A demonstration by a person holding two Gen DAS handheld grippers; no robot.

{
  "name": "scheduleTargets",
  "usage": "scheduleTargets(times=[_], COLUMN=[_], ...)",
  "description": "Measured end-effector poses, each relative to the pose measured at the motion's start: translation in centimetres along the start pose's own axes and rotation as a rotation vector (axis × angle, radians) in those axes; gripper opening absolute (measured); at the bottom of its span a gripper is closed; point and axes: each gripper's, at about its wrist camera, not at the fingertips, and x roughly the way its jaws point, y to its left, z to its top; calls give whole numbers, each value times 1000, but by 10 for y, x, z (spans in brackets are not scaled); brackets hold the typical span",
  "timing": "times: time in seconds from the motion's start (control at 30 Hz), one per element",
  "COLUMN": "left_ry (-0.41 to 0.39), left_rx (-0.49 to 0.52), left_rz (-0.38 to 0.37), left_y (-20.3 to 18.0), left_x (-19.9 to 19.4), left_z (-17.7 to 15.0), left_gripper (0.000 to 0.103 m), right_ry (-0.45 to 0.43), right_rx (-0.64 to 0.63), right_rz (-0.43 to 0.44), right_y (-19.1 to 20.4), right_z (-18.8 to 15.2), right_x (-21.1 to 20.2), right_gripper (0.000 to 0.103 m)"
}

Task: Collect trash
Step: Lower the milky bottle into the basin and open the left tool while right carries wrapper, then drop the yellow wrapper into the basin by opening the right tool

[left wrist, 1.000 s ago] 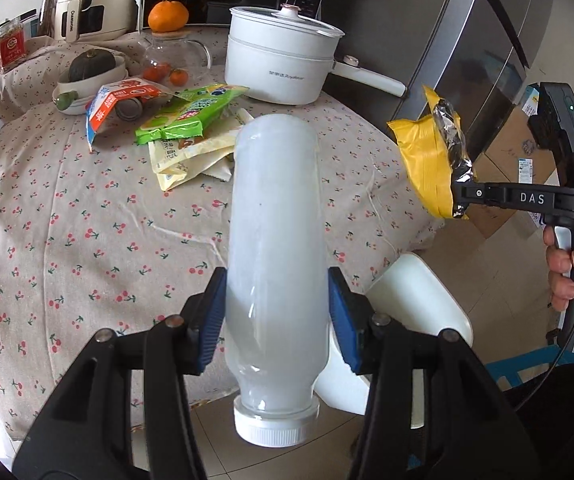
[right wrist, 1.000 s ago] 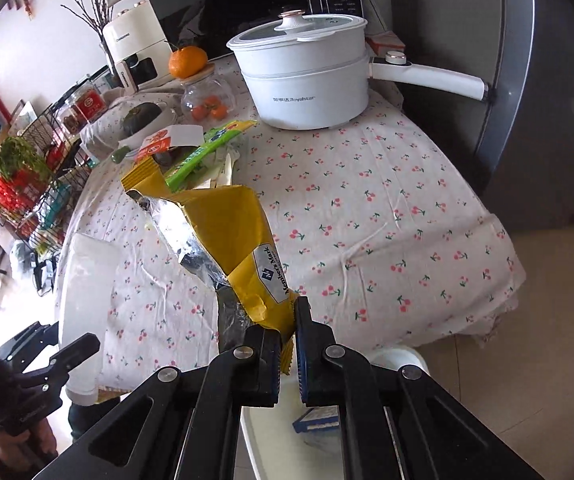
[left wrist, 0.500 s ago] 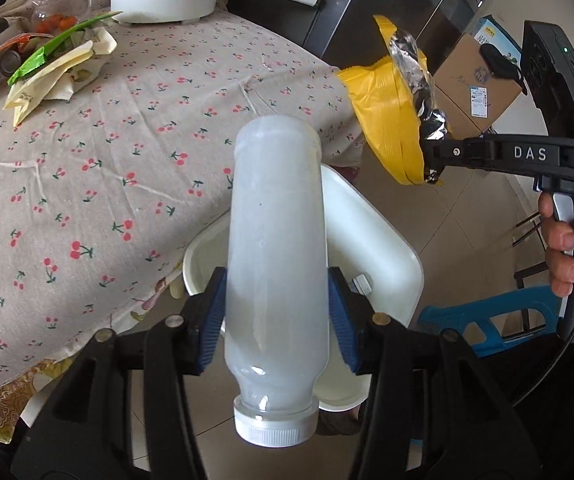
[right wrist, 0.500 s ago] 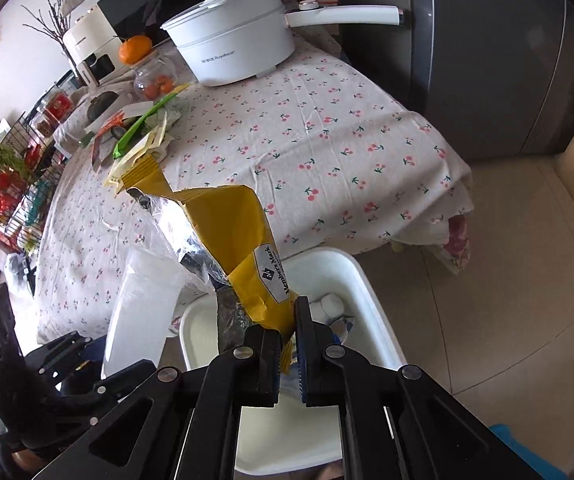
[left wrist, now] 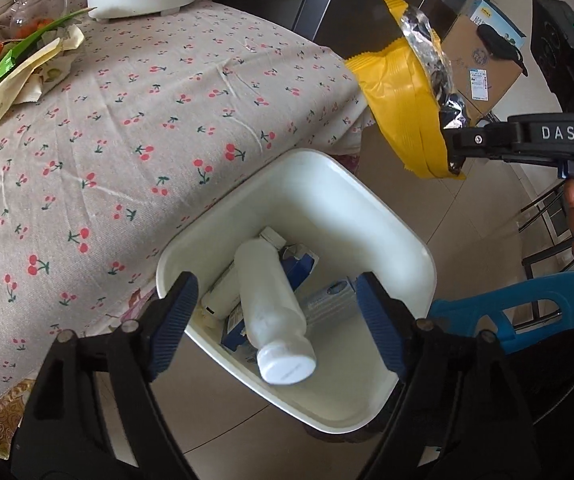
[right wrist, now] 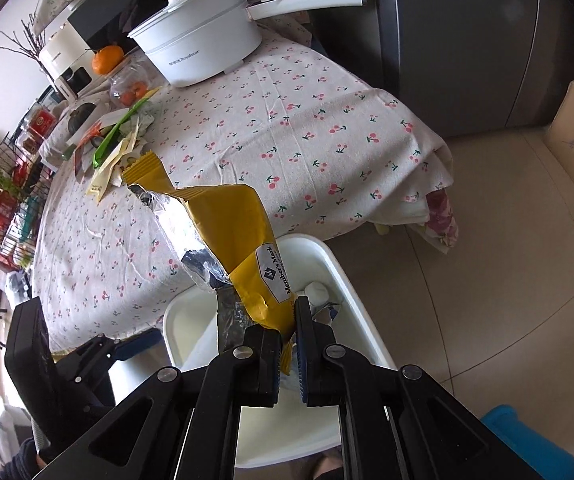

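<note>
Now, at nine o'clock in the left wrist view, the cherry-print tablecloth [left wrist: 135,128]; dead centre, the white bin [left wrist: 391,240], and the white bottle [left wrist: 271,312] lies inside on the cartons, clear of the pads. Left gripper [left wrist: 277,324] jaws opening, nothing pressed between them. At two o'clock, the right gripper [right wrist: 287,344] clamps the yellow wrapper [left wrist: 403,108] above the bin.
</note>
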Motion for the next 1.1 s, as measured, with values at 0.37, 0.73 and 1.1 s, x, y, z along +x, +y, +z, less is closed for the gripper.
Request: scheduleTargets(times=[0.37, 0.73, 1.1], left_ry=[-61, -88, -117], left_rx=[-120, -171, -205], left_rz=[59, 139, 291], left_y=[61, 87, 131], left_x=[-47, -60, -84], left_z=[-14, -6, 14], left_gripper=[87, 93, 102], right_ry=[101, 163, 99], right_rx=[-54, -29, -41], right_rz=[-46, -37, -103], right_y=[15, 20, 41], right_z=[-7, -10, 14], right_x=[24, 37, 29], right_gripper=[9, 69, 80])
